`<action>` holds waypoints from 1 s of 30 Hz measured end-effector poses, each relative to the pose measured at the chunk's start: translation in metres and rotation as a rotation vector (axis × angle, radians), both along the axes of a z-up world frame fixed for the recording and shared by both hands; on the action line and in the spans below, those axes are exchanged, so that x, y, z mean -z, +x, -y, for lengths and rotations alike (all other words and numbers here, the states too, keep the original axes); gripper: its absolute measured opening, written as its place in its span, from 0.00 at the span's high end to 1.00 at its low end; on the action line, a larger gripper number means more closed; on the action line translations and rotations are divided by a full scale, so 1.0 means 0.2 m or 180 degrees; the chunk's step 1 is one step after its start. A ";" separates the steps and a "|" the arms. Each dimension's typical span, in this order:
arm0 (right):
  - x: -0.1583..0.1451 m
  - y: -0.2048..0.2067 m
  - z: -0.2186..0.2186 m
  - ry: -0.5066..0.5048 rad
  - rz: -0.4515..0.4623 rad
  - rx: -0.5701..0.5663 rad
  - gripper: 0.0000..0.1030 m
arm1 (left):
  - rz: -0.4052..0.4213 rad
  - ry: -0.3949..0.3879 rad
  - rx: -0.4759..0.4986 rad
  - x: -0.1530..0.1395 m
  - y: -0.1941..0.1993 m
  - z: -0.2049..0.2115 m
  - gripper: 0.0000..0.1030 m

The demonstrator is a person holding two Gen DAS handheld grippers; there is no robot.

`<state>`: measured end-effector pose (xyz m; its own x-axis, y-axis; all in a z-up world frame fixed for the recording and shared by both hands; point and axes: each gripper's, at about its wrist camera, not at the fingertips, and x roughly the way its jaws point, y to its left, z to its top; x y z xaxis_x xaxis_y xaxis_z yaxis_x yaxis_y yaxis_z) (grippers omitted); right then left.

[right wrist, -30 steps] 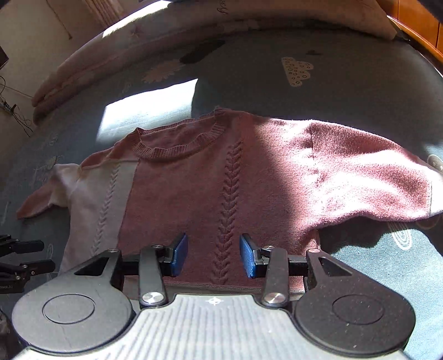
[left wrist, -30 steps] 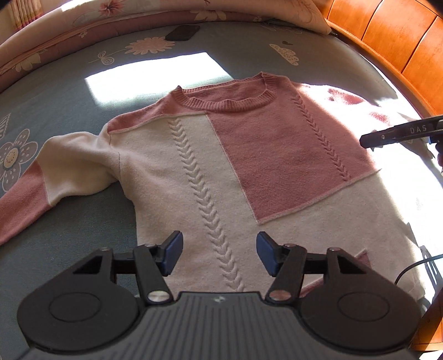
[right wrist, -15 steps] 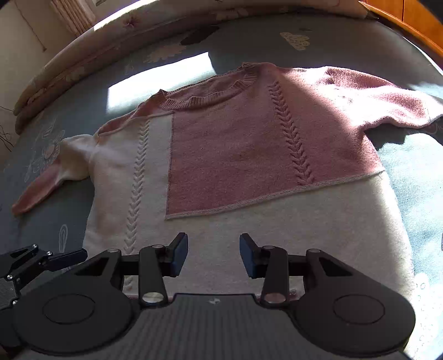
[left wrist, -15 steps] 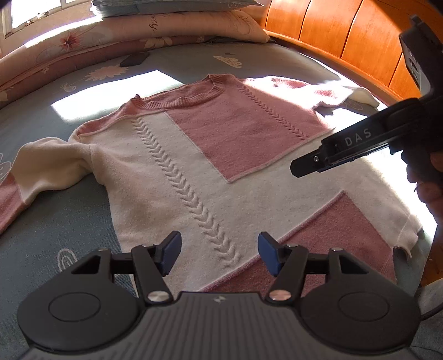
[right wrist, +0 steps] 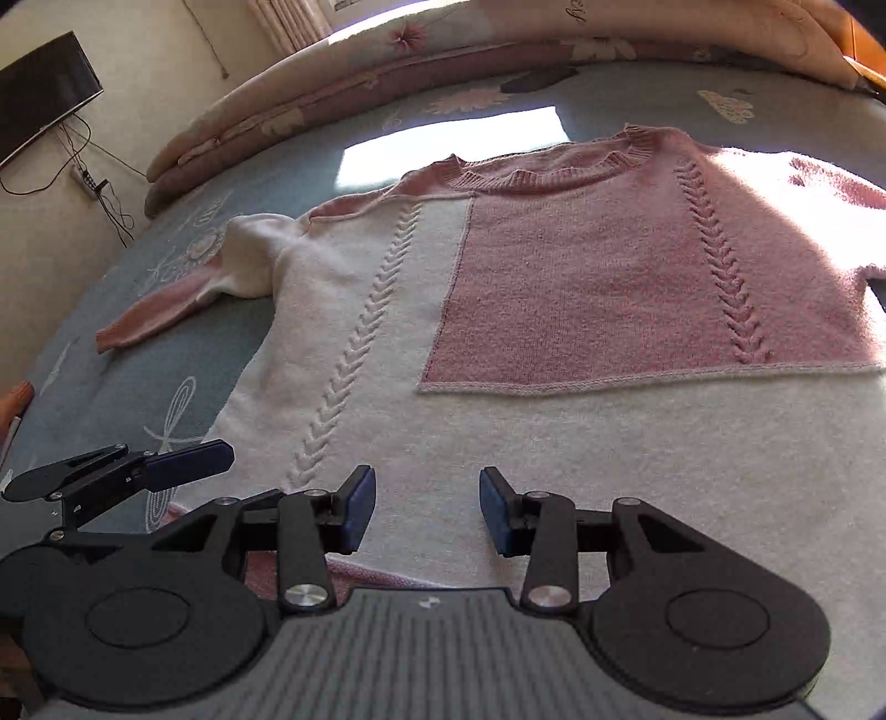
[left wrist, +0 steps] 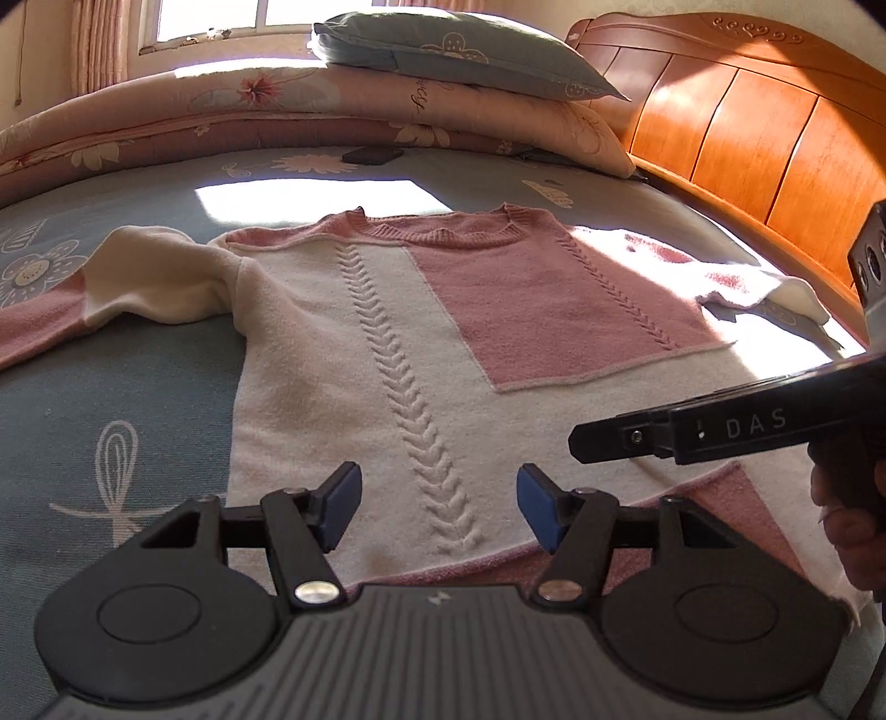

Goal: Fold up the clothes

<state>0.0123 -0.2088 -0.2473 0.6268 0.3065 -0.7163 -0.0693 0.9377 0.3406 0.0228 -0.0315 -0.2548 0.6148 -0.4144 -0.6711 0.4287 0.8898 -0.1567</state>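
A pink and cream knitted sweater [left wrist: 387,332] lies flat on the bed, front up, with its neck at the far side and both sleeves spread out. My left gripper [left wrist: 437,507] hovers open over the near hem by the cable braid, with nothing between its pads. My right gripper [right wrist: 426,509] is also open and empty, low over the cream lower part of the sweater [right wrist: 554,437]. In the left wrist view one of the right gripper's fingers [left wrist: 692,432] reaches in from the right, with the person's hand [left wrist: 853,515] behind it. At the left of the right wrist view a left gripper finger [right wrist: 183,462] shows.
The blue-grey flowered sheet [left wrist: 111,421] covers the bed. A rolled floral quilt [left wrist: 232,116] and a pillow [left wrist: 459,50] lie along the far side, and a dark phone [left wrist: 371,155] in front of them. A wooden headboard [left wrist: 747,138] stands at the right. A screen [right wrist: 44,94] hangs on the wall.
Both grippers have drawn back from the sweater's chest toward its near hem and sunk lower. The right gripper has come in close beside the left. Both sets of jaws stay apart.
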 end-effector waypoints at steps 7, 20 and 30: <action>-0.12 -0.09 0.09 0.0155 0.0666 -0.0227 0.50 | 0.0263 -0.0063 0.0294 -0.08 0.01 0.08 0.39; -0.84 -1.09 0.25 -0.0314 0.1697 0.0023 0.44 | 0.1353 0.0275 -0.0089 -0.91 -0.57 -0.09 0.33; -1.22 -1.63 0.44 -0.0672 0.2220 0.0161 0.37 | 0.1341 0.0862 -0.0778 -0.83 -0.47 -0.24 0.32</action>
<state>-0.3134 -0.2977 -0.0039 0.9687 0.1645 -0.1857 -0.1589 0.9863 0.0445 -0.0716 0.0160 -0.0891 0.9095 -0.0730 -0.4092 0.1810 0.9558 0.2316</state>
